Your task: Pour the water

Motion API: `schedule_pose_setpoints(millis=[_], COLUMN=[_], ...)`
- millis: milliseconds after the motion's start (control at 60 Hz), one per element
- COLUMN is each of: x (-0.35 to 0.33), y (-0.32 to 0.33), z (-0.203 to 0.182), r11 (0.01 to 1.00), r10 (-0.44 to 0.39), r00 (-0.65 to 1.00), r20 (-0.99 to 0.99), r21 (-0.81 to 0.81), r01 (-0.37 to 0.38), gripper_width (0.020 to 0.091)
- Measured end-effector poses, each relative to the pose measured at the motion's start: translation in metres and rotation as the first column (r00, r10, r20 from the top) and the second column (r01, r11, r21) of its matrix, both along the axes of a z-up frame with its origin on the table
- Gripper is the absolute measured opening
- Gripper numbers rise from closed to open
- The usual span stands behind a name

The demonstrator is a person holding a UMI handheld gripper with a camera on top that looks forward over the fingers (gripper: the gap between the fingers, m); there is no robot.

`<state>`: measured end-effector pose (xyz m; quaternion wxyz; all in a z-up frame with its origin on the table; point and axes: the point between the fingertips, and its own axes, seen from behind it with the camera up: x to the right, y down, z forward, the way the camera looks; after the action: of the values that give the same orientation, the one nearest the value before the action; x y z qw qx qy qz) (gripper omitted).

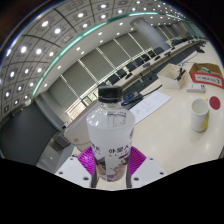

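A clear plastic water bottle (110,135) with a black cap and a white label stands upright between my fingers, lifted well above the table. My gripper (110,162) is shut on the bottle, its magenta pads (88,160) pressing on both sides of the label. A white paper cup (201,115) stands on the light table (170,125) to the right, beyond the fingers and apart from the bottle. The bottle's lower part is hidden below the fingers.
A red and white box (208,75) and small items lie on the table behind the cup. Rows of desks with monitors (135,70) stretch back through the room under a ceiling of round lights. A dark chair (50,150) is at the left.
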<state>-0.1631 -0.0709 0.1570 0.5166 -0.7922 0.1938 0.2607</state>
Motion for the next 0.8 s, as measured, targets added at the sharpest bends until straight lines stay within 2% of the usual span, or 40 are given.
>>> schedule_pose_setpoints(millis=[100, 183, 333, 400, 533, 733, 800], x=[0.039, 0.076, 0.133, 0.148, 0.159, 0.153, 0.147], y=[0.013, 0.019, 0.035, 0.042, 0.049, 0.037, 0.044], z=[0.024, 0.039, 0.030, 0.022, 0.018, 0.019, 0.017], r11=[0.999, 0.996, 0.986, 0.982, 0.984, 0.983, 0.984], r10=[-0.038, -0.086, -0.161, -0.178, -0.174, -0.182, -0.179], r00=[0.958, 0.858, 0.575, 0.446, 0.251, 0.190, 0.221], r20=[-0.285, -0.507, -0.802, -0.877, -0.952, -0.965, -0.959], r21=[0.001, -0.022, -0.105, -0.132, -0.158, -0.179, -0.179], r01=[0.040, 0.087, 0.128, 0.132, 0.085, 0.032, 0.023], gripper_width=[0.0393, 0.0393, 0.0392, 0.0390, 0.0391, 0.0392, 0.0391])
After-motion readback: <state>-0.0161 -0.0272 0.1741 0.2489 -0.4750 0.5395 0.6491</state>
